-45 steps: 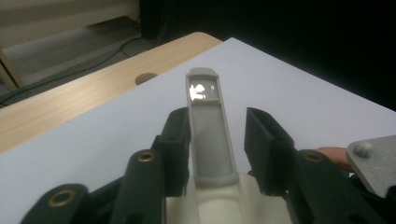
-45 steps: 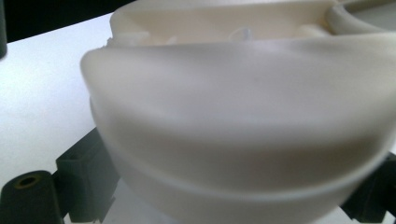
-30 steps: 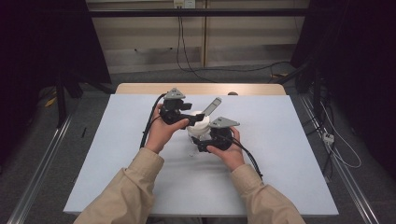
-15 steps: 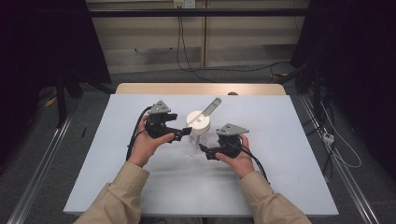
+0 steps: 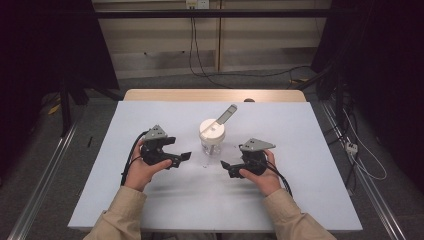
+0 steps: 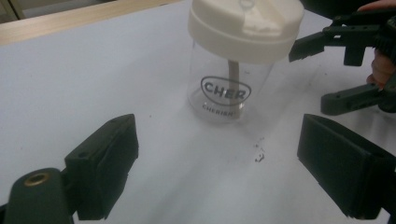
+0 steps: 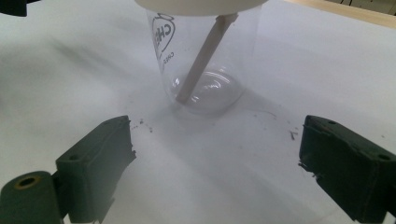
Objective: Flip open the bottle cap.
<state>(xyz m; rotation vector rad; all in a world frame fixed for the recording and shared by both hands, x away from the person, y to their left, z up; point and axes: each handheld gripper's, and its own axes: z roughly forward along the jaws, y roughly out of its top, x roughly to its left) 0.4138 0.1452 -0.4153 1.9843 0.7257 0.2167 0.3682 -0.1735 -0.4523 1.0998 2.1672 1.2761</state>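
- Left gripper and right gripper both stand spread and empty, the left's jaws having just been opening, flanking the clear lidded cup at mid-table.
- Risk (a judgement): a jaw clipping the white lid or slanted straw could topple the light cup.

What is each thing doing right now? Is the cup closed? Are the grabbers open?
Clear cup: upright on the table, untouched.
White lid: on the cup.
Stick: leaning inside the cup, poking out through the lid.
Left gripper: open, holding nothing.
Right gripper: open, holding nothing.
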